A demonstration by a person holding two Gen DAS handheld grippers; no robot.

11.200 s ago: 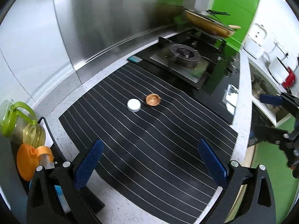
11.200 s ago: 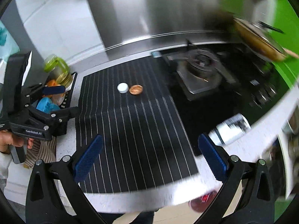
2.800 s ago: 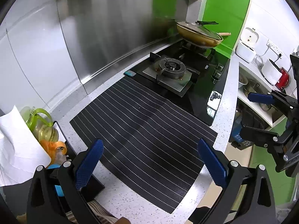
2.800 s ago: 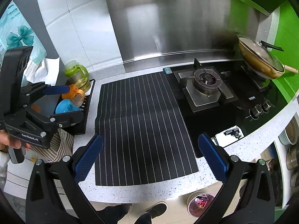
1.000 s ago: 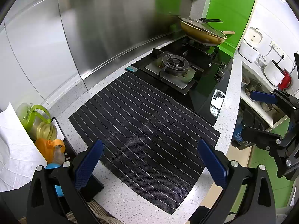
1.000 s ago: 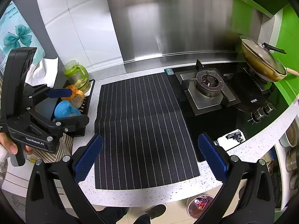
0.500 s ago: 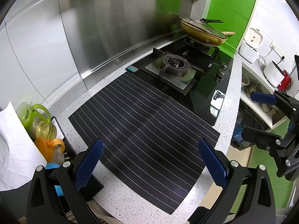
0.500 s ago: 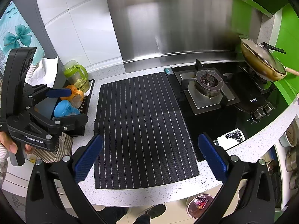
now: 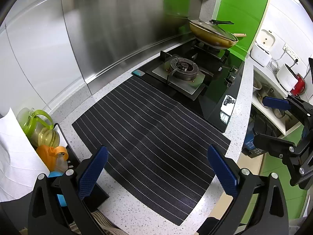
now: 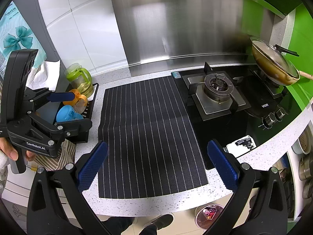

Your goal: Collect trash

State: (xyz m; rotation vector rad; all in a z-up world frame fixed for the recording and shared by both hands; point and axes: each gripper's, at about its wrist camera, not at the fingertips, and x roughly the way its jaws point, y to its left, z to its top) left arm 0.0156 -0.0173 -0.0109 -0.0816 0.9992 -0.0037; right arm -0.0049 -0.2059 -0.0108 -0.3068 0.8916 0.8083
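Jaws of left gripper (image 9: pixel 158 169) and right gripper (image 10: pixel 157 164) spread wide, empty, above striped mat (image 10: pixel 148 129).

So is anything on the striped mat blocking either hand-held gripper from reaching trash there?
Nothing visible: the striped mat lies bare, no trash on it. Both the left hand-held gripper and right hand-held gripper hang open above it.

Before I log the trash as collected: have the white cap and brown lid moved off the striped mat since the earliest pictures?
Yes. Both are gone from the striped mat; the patch left of the gas burner where they lay is bare.
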